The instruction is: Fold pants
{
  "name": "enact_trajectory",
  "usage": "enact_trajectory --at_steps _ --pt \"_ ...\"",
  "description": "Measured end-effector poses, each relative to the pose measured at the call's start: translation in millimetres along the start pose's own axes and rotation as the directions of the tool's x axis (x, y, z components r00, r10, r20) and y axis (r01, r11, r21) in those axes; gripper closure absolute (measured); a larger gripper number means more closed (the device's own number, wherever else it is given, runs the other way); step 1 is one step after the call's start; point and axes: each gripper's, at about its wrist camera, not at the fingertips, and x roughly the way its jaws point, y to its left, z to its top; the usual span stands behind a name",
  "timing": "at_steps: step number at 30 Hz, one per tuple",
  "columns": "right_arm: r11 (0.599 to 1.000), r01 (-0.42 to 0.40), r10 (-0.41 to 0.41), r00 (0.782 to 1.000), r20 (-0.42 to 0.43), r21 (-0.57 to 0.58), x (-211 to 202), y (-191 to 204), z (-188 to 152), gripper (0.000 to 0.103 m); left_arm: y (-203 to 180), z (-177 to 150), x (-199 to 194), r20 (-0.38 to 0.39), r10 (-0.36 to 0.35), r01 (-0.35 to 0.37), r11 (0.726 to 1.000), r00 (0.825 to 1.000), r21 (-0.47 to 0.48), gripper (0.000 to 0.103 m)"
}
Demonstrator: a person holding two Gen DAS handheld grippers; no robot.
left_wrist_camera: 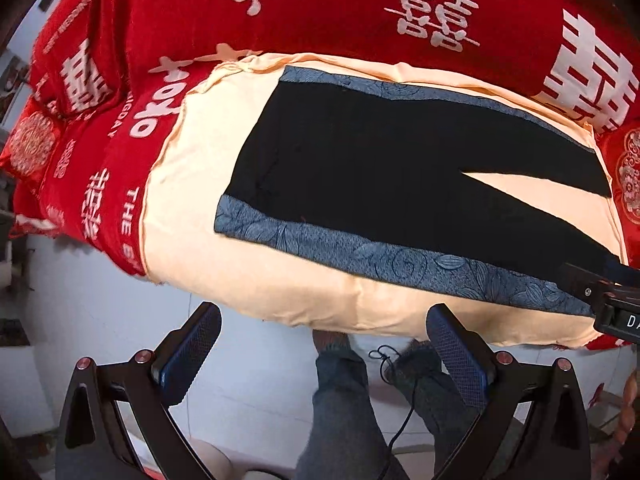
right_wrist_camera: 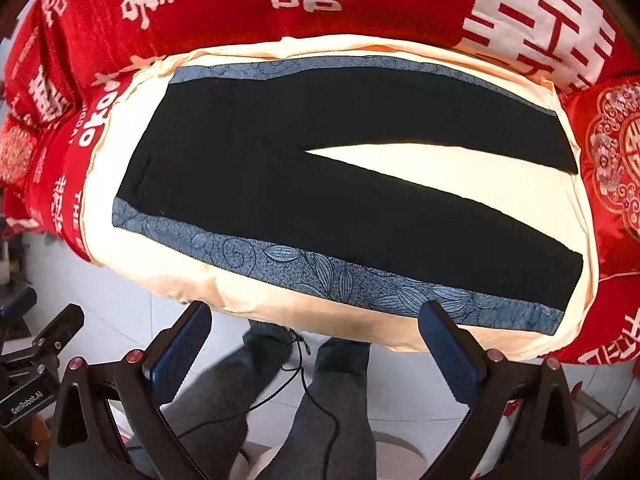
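Note:
Black pants (left_wrist_camera: 360, 168) (right_wrist_camera: 280, 168) with blue patterned side stripes lie flat and unfolded on a cream cloth (left_wrist_camera: 192, 160) (right_wrist_camera: 400, 168). The waist is at the left and the two legs spread apart to the right. My left gripper (left_wrist_camera: 323, 320) is open and empty, held above the near edge of the cloth. My right gripper (right_wrist_camera: 316, 316) is open and empty, also above the near edge, close to the blue stripe of the near leg. The right gripper's body shows at the right edge of the left wrist view (left_wrist_camera: 608, 300).
The cream cloth rests on a bed with a red cover (left_wrist_camera: 360, 8) (right_wrist_camera: 240, 20) printed with white characters. Red embroidered cushions (right_wrist_camera: 616, 152) lie at the right. My legs and feet (right_wrist_camera: 320, 400) stand on the white tiled floor (left_wrist_camera: 120, 312) before the bed. A black cable (right_wrist_camera: 304, 384) hangs there.

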Motion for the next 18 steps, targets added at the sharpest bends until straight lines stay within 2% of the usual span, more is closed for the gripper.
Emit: enact_trajectory --at_steps 4,9,12,13,14,16,18 --pt "0.998 0.025 -0.025 1.000 0.000 0.056 14 7 3 0.000 6 10 24 -0.027 -0.022 0.024 0.998 0.999 0.061 0.000" --pt "0.995 0.020 -0.016 0.999 -0.034 0.099 45 21 4 0.000 26 19 58 -0.063 -0.098 0.103 0.992 0.993 0.078 0.000" --pt "0.988 -0.058 0.059 0.998 -0.006 0.140 59 27 1 0.000 45 27 82 -0.046 -0.146 0.148 0.988 0.988 0.054 0.000" --pt "0.979 -0.122 0.123 0.992 0.005 0.163 66 27 0 0.000 53 30 92 -0.038 -0.168 0.169 0.985 0.985 0.036 0.000" --pt "0.963 -0.192 0.193 0.981 0.016 0.187 74 26 -2 0.000 62 32 105 -0.035 -0.196 0.196 0.980 0.980 0.012 0.000" --pt "0.903 -0.353 0.353 0.935 0.045 0.245 94 23 -7 0.000 77 34 135 -0.040 -0.251 0.250 0.968 0.967 -0.031 0.000" --pt "0.819 -0.490 0.493 0.867 0.071 0.300 121 21 -14 0.006 85 35 159 -0.052 -0.295 0.292 0.954 0.954 -0.061 0.000"
